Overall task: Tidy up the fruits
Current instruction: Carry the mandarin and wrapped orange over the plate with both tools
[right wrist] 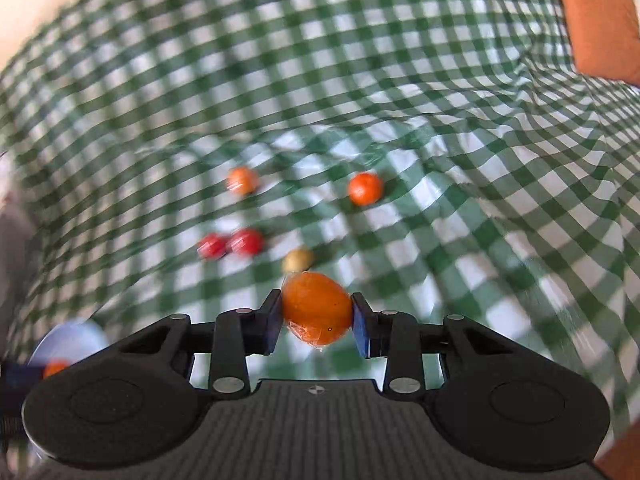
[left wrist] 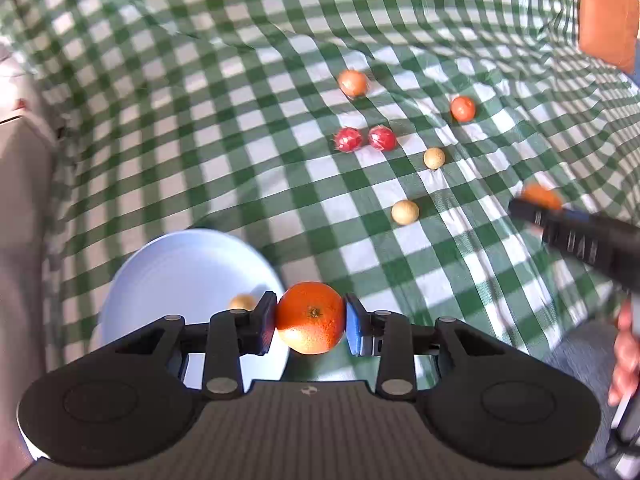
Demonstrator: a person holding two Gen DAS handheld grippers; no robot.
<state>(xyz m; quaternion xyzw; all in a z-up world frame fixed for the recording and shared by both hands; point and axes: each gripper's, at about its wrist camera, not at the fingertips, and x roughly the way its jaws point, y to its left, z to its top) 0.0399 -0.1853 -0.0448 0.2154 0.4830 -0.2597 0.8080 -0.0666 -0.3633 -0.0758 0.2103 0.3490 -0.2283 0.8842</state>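
Note:
My left gripper (left wrist: 311, 320) is shut on an orange mandarin (left wrist: 310, 316), held just right of a white plate (left wrist: 168, 272). A small tan fruit (left wrist: 242, 302) lies on that plate. My right gripper (right wrist: 316, 318) is shut on a second orange fruit (right wrist: 318, 308) in clear wrap, above the checked cloth; it also shows blurred at the right of the left wrist view as the right gripper (left wrist: 536, 204). Loose on the cloth lie two red fruits (left wrist: 348, 139) (left wrist: 382, 138), two tan balls (left wrist: 434, 158) (left wrist: 405, 212), an orange fruit (left wrist: 463, 108) and a wrapped orange one (left wrist: 353, 83).
A green-and-white checked cloth (left wrist: 200, 120) covers the wrinkled surface. An orange-brown cushion (left wrist: 608, 16) sits at the far right. A person's hand (left wrist: 624, 360) shows at the right edge. The plate (right wrist: 68, 344) appears at the lower left of the right wrist view.

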